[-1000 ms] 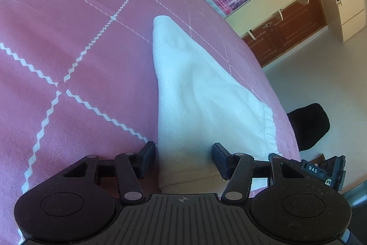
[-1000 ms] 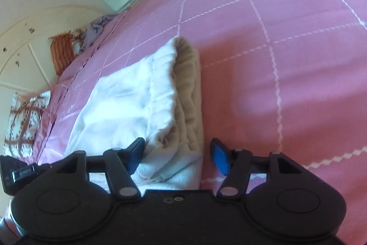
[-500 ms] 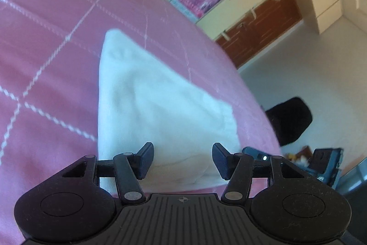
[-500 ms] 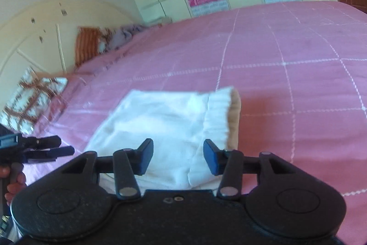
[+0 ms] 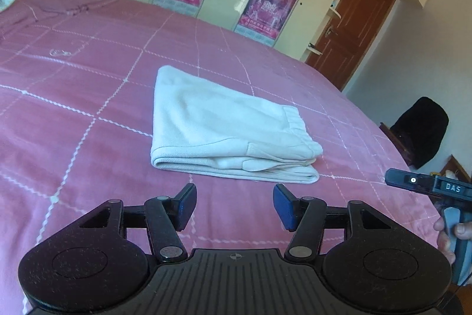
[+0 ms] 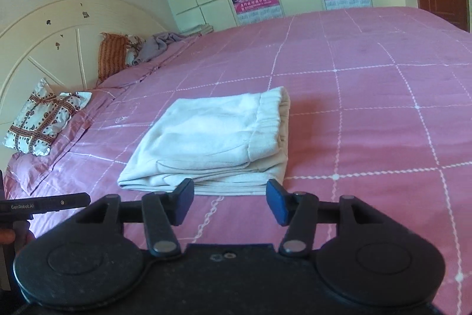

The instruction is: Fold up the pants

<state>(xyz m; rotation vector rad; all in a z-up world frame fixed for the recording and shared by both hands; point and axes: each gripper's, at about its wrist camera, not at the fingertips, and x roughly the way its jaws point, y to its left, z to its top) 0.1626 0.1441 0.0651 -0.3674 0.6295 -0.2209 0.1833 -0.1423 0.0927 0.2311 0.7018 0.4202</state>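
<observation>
One pair of folded white pants (image 5: 227,126) lay on one bed (image 5: 88,96) under a pink checked cover. Two grippers were in view: the left gripper (image 5: 234,204) and the right gripper (image 6: 230,202), each with two blue-padded jaws standing apart with nothing between them. Two pillows leaned at the headboard, a patterned white pillow (image 6: 44,117) and an orange striped pillow (image 6: 112,55), with one crumpled grey cloth (image 6: 160,45) beside them. The wardrobe doors carried four pink posters in the left wrist view, the nearest poster (image 5: 265,11) among them. One brown door (image 5: 354,28) and one dark chair (image 5: 419,129) stood to the right.
</observation>
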